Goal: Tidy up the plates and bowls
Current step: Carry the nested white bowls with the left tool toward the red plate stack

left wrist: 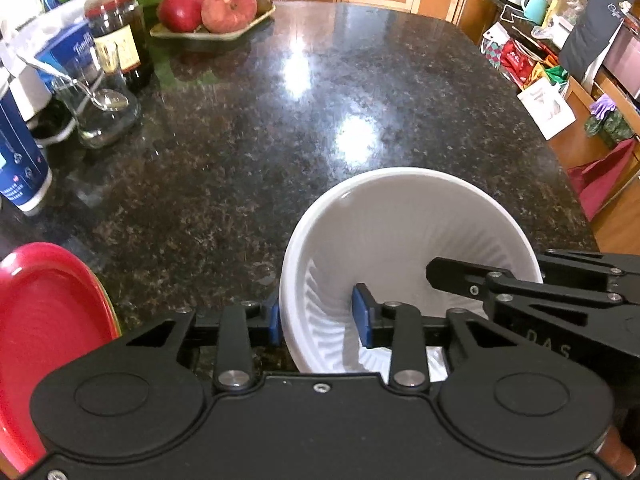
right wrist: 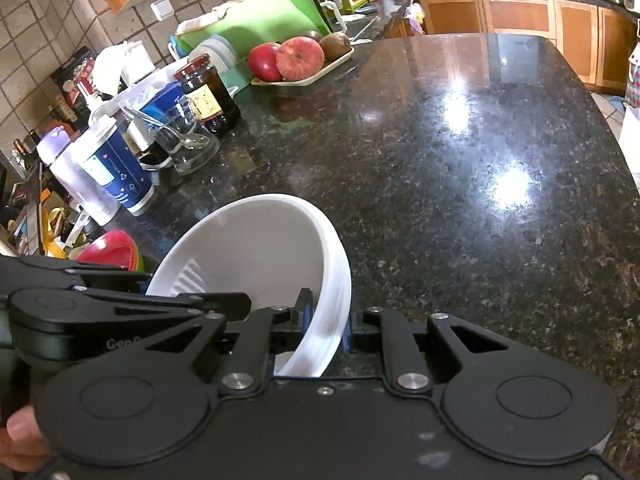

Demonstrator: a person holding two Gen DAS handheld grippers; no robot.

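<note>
At the lower left of the left wrist view, a stack of red plates sits on the dark granite surface, its rim partly hidden behind the left tongs. These tongs straddle the near left wall of the white ribbed bowl, one blue pad outside and one inside; a gap shows beside the inner pad, so they look half spread and not yet pinching. Toward the lower centre of the right wrist view, the right tongs are pressed together on the right wall of the same bowl, which hangs tilted. Held firmly on one side only, the thin wall could flex or slip, and the bowl might swing or drop if the left tongs miss the wall.
</note>
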